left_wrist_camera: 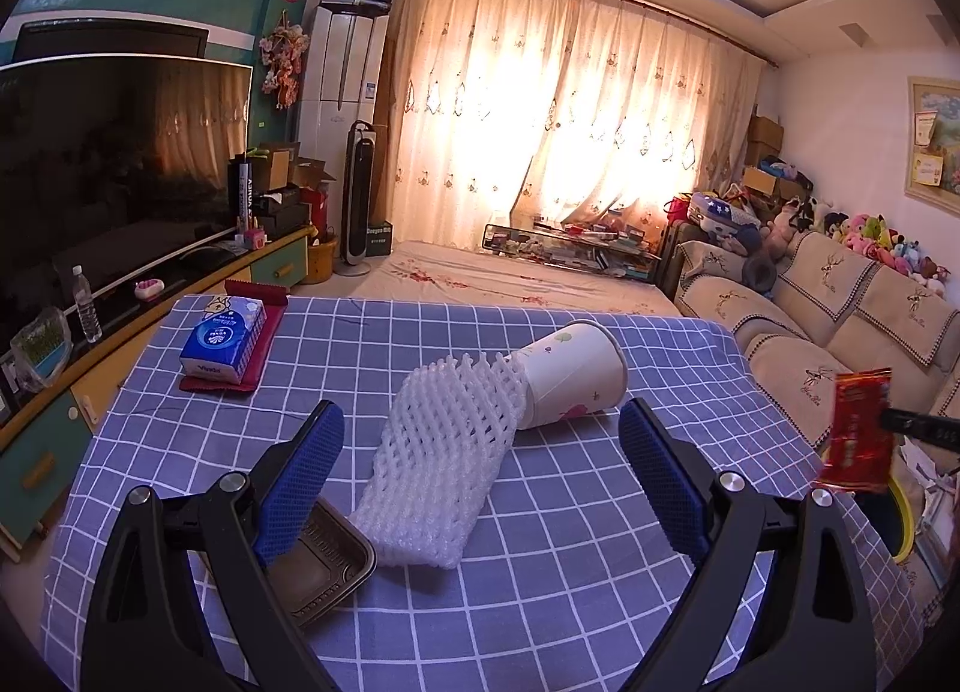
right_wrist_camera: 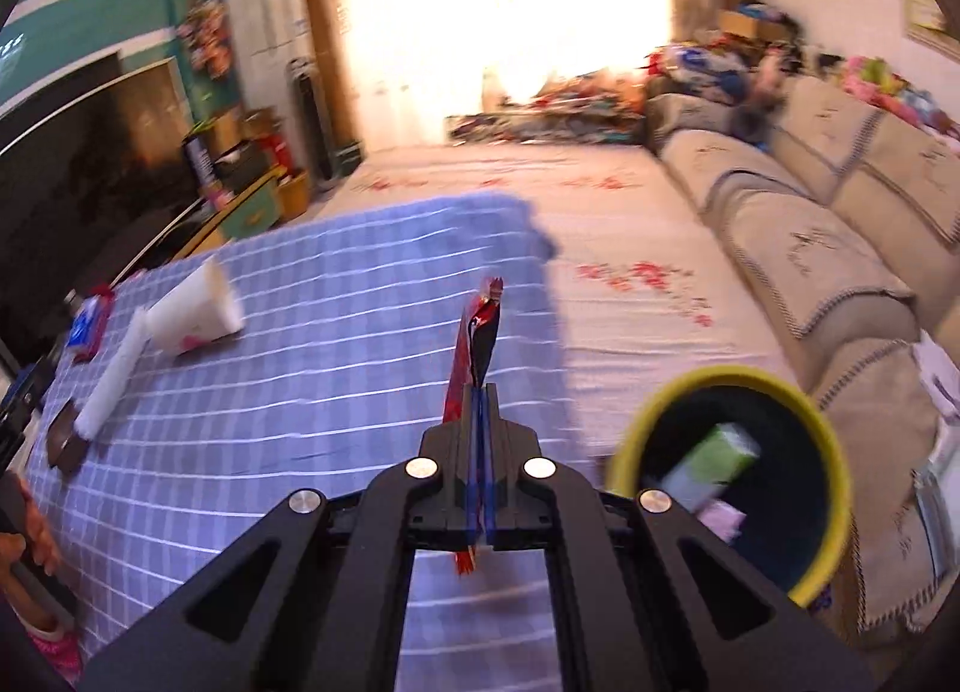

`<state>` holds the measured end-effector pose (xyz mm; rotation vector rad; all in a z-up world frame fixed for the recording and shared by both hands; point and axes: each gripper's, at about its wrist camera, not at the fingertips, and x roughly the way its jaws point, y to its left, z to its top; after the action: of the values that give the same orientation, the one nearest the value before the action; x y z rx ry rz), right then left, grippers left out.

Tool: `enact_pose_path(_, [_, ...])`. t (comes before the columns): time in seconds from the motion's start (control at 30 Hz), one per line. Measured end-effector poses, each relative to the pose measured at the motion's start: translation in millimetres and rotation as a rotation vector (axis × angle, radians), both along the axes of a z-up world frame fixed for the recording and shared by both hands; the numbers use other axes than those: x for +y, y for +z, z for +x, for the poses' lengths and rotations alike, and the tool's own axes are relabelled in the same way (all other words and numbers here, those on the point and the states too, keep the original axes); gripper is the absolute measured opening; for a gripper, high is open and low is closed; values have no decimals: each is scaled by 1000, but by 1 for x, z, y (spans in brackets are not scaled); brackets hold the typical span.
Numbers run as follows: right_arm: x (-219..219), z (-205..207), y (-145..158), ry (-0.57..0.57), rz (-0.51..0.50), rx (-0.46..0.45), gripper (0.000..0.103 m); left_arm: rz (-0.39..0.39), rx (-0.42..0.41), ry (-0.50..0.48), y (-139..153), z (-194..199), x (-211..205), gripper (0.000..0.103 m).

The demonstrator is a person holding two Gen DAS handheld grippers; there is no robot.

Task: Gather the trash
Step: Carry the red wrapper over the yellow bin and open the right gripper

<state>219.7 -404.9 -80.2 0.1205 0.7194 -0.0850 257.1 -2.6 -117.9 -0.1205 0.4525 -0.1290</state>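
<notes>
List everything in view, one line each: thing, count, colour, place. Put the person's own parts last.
paper cup: one, white, on its side mid-table
foam net sleeve: one, white, flat, its far end at the cup
tray: one, dark metal, near left of the table, under the sleeve's near end
tissue pack: one, blue, far left on a red mat
tablecloth: one, blue checked
bin: one, yellow rim, right of the table, scraps inside
sofa: one, beige, right
wrapper: one, red, clamped in the right tongs
left tongs: open, above the sleeve
right tongs: shut on the wrapper
</notes>
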Motion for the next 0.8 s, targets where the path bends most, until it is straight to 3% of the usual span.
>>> enact_pose_path(0.17, [-52,-15,3,-122,-11,-9,1,-3,-6,-1,1,-1,-1,91])
enact_pose_path(0.4, [-106,-22,-17,-250,-18,40,1,13,-26,-4,3,-5,-4,91])
enact_pose_path(0.8, [-137,-8,-68,-292,18,161,2,20,-28,-8,5,-9,-6,91])
